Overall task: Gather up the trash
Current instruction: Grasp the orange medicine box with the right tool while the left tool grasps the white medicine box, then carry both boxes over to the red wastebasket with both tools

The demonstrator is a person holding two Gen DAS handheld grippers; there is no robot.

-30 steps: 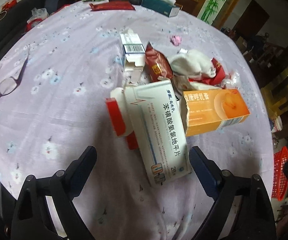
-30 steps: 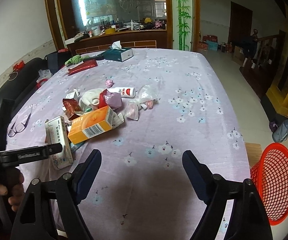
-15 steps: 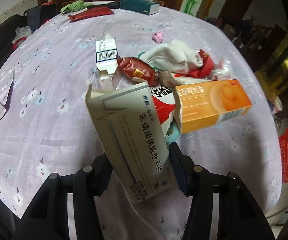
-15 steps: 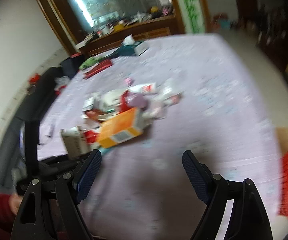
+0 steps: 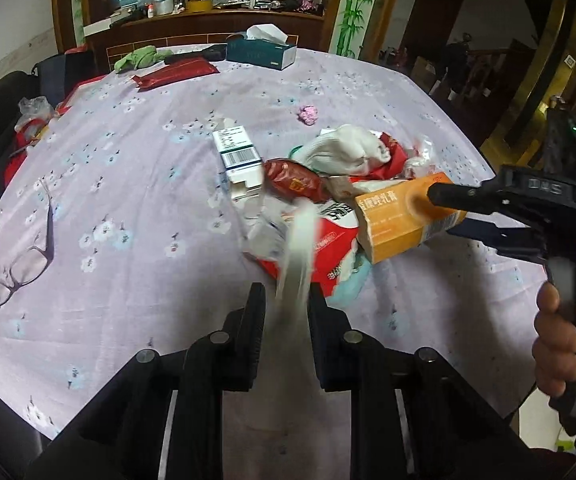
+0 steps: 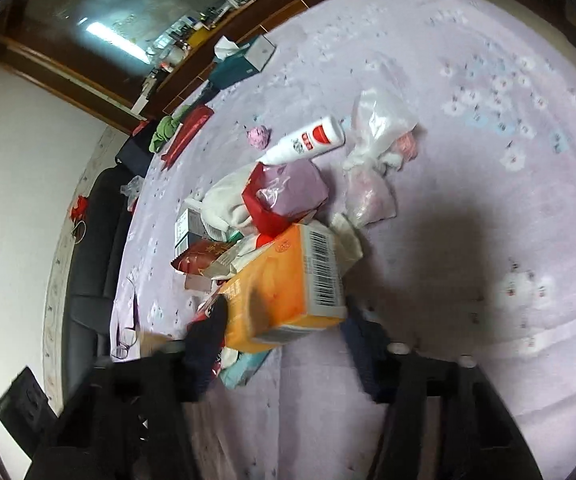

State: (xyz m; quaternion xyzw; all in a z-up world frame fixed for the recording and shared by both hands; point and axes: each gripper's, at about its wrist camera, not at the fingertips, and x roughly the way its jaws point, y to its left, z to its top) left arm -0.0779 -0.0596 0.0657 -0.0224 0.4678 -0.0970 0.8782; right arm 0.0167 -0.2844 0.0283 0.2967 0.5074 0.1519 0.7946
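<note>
Between the left gripper (image 5: 285, 304) fingers sits a blurred white box (image 5: 296, 252), pinched edge-on, lifted just in front of the trash pile. R gripper (image 6: 283, 320) jaws straddle the orange box (image 6: 283, 292) at pile's near edge; clamped or not, can't tell.

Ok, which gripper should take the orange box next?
Right. The right gripper already straddles the orange box with its jaws open on either side, so it likely only needs to close. The left gripper is shut on the white box.
</note>
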